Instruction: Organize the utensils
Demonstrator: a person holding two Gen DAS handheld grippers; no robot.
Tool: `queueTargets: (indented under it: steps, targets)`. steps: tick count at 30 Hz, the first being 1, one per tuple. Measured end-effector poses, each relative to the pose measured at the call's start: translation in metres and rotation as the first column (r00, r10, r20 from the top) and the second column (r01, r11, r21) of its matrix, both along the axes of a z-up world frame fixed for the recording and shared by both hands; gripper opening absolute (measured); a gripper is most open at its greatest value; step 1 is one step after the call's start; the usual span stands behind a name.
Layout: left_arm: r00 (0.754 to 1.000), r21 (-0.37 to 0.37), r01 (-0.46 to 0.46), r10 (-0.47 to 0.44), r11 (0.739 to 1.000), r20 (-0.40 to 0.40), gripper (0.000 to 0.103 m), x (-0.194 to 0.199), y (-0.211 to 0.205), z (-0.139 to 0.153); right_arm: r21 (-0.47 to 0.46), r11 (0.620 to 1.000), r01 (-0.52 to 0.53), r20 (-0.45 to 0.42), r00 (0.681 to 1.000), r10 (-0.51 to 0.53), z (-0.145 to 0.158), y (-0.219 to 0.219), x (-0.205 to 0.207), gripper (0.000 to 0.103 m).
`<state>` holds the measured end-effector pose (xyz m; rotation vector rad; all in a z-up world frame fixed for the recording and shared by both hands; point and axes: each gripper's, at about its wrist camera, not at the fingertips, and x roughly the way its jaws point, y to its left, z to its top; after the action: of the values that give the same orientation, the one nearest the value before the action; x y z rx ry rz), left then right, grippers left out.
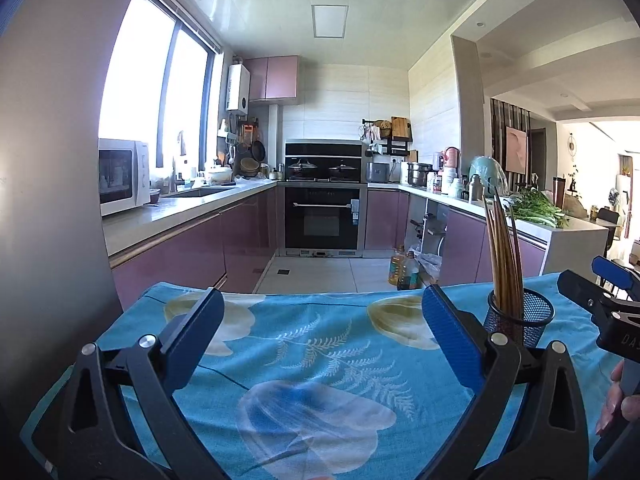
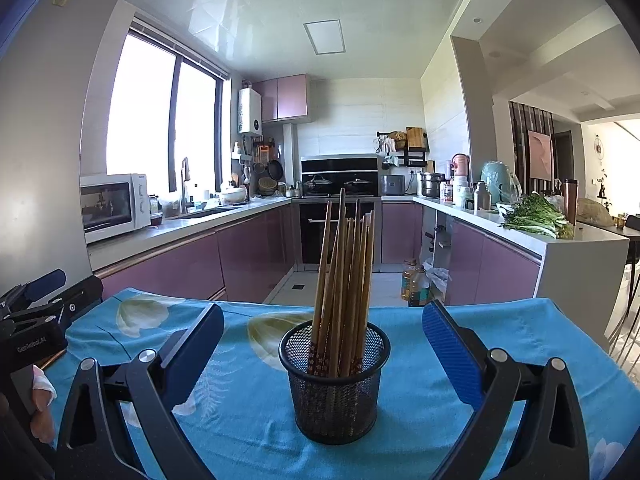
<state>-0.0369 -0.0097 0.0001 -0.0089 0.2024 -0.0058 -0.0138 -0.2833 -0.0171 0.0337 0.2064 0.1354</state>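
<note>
Two wrist views over a table draped in a blue floral-print cloth (image 2: 500, 344). Right wrist view: a black wire-mesh cylindrical holder (image 2: 335, 384) stands upright at centre, between and just ahead of the blue-padded fingers of the right gripper (image 2: 323, 352), whose jaws are spread wide and hold nothing. A bundle of brown wooden chopsticks (image 2: 346, 272) stands in the holder, fanned slightly toward 12 o'clock, patterned ends down. Left wrist view: the same holder sits at 3 o'clock, just beyond the right-hand finger of the left gripper (image 1: 322, 320), which is likewise released and empty over bare cloth.

Handling (a judgement): the chopsticks are probably light, stiff and smooth, so a single stick may slip or pivot between flat pads; a hold across the upper shafts, above the rim, seems best. The mesh holder looks light and could tip or slide on the loose cloth if the bundle is dragged sideways; a pinch on its rim should steady it.

Not resolved: the holder's base in the left view (hidden behind the finger), the exact number of chopsticks, whether any utensils lie outside both frames, and all but the fingertips of the person's hands at the frame edges.
</note>
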Motion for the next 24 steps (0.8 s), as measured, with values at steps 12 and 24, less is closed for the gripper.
queueTargets:
  steps: [12,24]
  targets:
    - [1.000,0.004,-0.006,0.006,1.000,0.018,0.097,-0.0051,-0.0016,0.0027,0.003,1.000,0.004,0.001,1.000,-0.004,-0.0013,0.0004,-0.0004,0.096]
    - [1.000,0.010,-0.010,0.010,1.000,0.027,0.097,-0.0082,-0.0037,0.0039,0.004,1.000,0.000,-0.002,1.000,0.000,-0.0025,0.0011,-0.0008,0.096]
